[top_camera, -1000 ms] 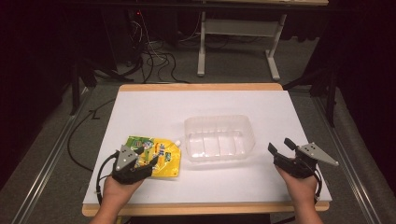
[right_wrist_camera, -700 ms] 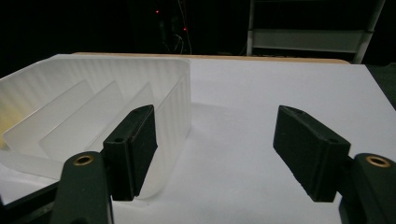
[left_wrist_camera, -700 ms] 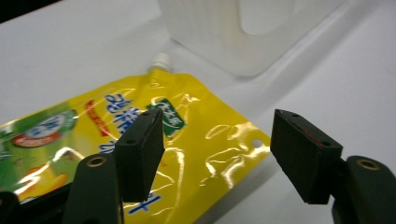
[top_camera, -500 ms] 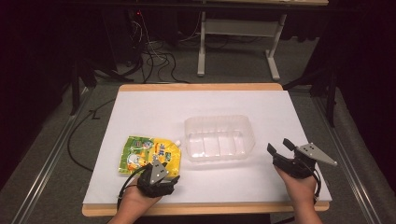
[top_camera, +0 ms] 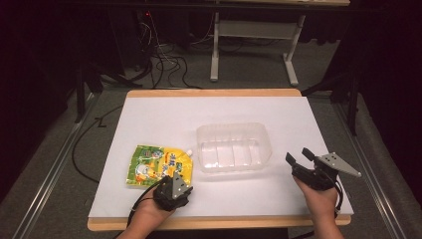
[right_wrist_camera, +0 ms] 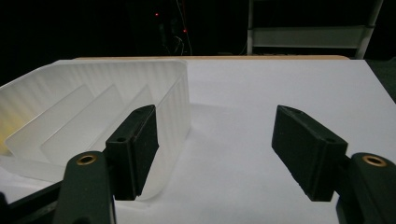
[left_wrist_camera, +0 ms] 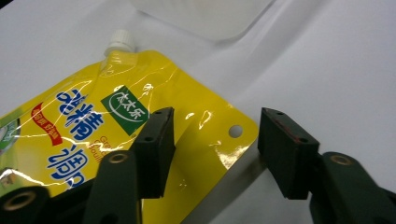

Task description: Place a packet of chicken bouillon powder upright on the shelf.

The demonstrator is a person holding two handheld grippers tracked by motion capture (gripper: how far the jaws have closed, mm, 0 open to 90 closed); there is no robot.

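A yellow and green spouted pouch [top_camera: 155, 165] lies flat on the white table, left of a clear ribbed plastic tray [top_camera: 233, 147]. My left gripper [top_camera: 174, 177] sits at the pouch's near right corner. In the left gripper view this gripper [left_wrist_camera: 215, 126] is open, its jaws straddling the corner of the pouch [left_wrist_camera: 84, 116] that has a punched hole; the white cap [left_wrist_camera: 120, 41] points away. My right gripper [top_camera: 298, 156] rests open right of the tray. In its own view the right gripper [right_wrist_camera: 215, 116] holds nothing, with the tray [right_wrist_camera: 93, 102] beside its left jaw.
A white sheet covers the wood-edged table [top_camera: 199, 112]. Bare white surface lies behind and right of the tray. Beyond the far edge are dark floor, cables [top_camera: 164, 64] and a white desk frame [top_camera: 249, 45].
My left gripper has moved from the pouch's left side, right along the front edge, to the pouch's near right corner. The right gripper, tray and pouch have stayed put.
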